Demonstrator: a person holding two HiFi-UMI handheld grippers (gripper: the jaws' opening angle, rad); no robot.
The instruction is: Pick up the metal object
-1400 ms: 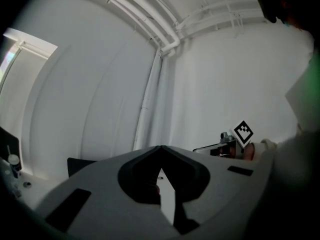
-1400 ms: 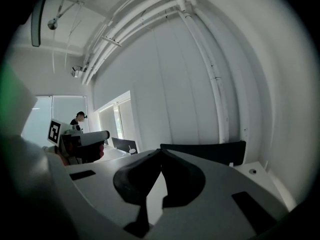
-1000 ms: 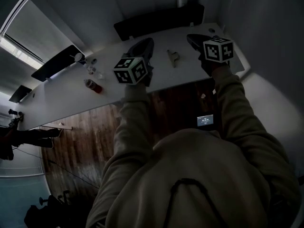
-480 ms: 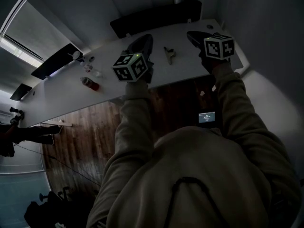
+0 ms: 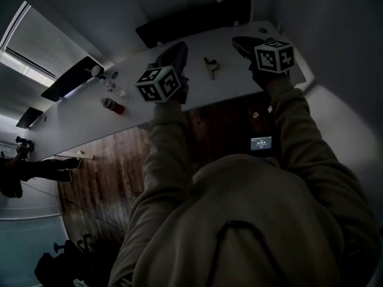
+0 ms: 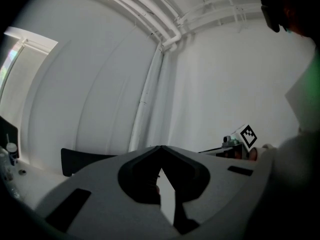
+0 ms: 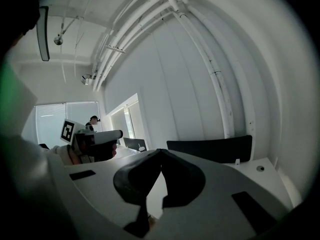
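Metal object [image 5: 209, 66]: laid on table [image 5: 84, 119], ungripped.
Left gripper [image 5: 181, 46]: held left of metal object; jaws closed, empty.
Right gripper [image 5: 236, 40]: held right of metal object; jaws closed, empty.

A long white table [image 5: 78, 121] stands on a dark wood floor [image 5: 102, 178], with black chairs [image 5: 197, 17] behind it. White walls [image 6: 215, 84], ceiling pipes [image 7: 130, 26] and a bright window [image 5: 27, 46] at the left.

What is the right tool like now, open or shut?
Shut. The right tool has its dark jaws touching at the tips, with nothing held between them.
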